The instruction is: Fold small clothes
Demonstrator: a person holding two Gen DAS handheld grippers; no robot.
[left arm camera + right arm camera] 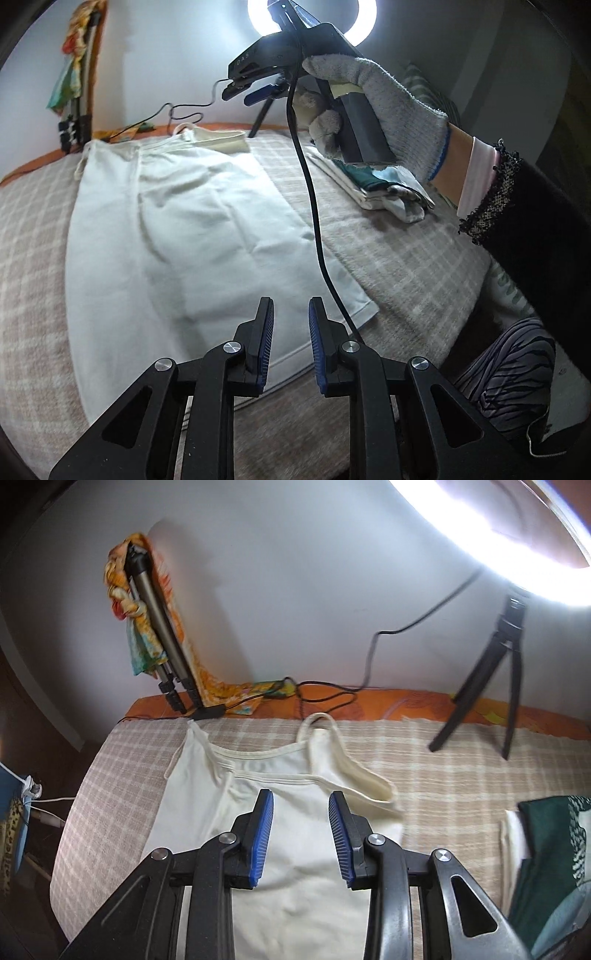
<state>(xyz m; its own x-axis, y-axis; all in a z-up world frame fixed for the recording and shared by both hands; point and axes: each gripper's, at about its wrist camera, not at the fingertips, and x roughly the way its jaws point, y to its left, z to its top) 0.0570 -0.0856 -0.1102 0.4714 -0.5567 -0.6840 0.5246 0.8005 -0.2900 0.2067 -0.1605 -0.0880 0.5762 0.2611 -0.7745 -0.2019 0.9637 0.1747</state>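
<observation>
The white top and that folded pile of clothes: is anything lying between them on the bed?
No: only bare checked blanket separates the white top from the folded pile, clearest in the right wrist view.

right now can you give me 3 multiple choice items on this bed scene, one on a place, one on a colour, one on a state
1. Where is the stack of folded clothes relative to the white camisole, seen from the left wrist?
A. on top of it
B. to its right, apart from it
C. under it

2. What colour are the pads on the right gripper?
A. blue
B. red
C. yellow

3. How do the left gripper's jaws stand?
A. clamped on a strap
B. clamped on the cable
C. apart, holding nothing

Answers: 1 B, checked blanket shows between them; 2 A, both ribbed pads are blue; 3 C, a gap shows between the pads, with only cloth far behind it.
</observation>
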